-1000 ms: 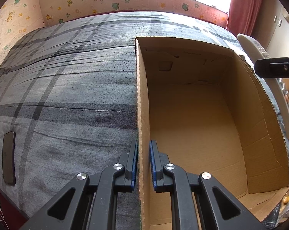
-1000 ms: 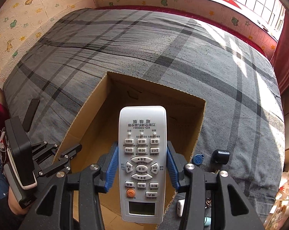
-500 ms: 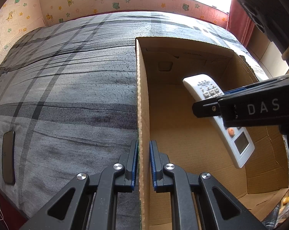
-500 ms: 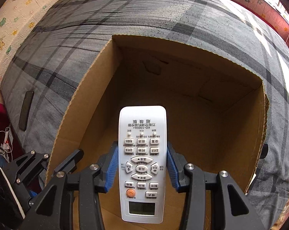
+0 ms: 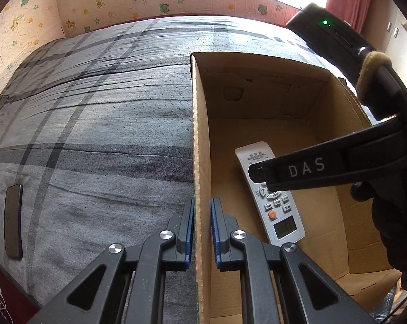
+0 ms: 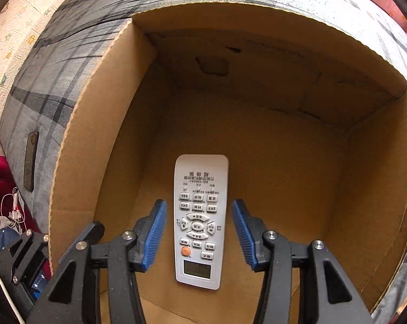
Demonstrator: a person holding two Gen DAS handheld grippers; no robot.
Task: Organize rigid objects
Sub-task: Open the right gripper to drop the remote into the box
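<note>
A white remote control [image 6: 200, 221] lies flat on the floor of an open cardboard box [image 6: 95, 135], buttons up. My right gripper [image 6: 199, 206] hangs over it inside the box. Its jaws are opening, and both blue pads [image 6: 156, 232] stand clear of the remote's sides. In the left wrist view the remote [image 5: 280, 213] shows partly behind a black finger [image 5: 306, 170] of the right gripper. My left gripper [image 5: 202, 202] is shut on the box's left wall [image 5: 199, 135], one pad on each side of the cardboard.
The box stands on a bed with a grey plaid cover [image 5: 95, 108]. A dark phone [image 5: 13, 221] lies near the bed's left edge, also seen as the phone [image 6: 30, 162] in the right wrist view. Cables and clothes lie beyond the bed's edge at lower left.
My right gripper came down into the box with the remote and let go of it; the remote now rests on the box floor. The left gripper kept still on the wall.
</note>
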